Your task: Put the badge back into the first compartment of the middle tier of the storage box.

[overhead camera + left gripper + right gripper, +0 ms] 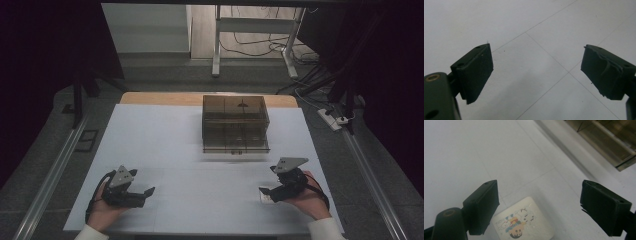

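White card (522, 222) between spread right gripper (540, 202)

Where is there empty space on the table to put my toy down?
Bare table lies left of the brown box, and between the left gripper and right gripper. It's crowded by the right gripper, where a small picture card lies.

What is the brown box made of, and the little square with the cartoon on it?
The box looks like see-through smoky brown plastic, maybe acrylic: you can see its inner shelves through the walls. The square looks like a flat white tile or card with rounded corners and a printed cartoon; a faint shine hints at a smooth coating, but I can't tell for sure.
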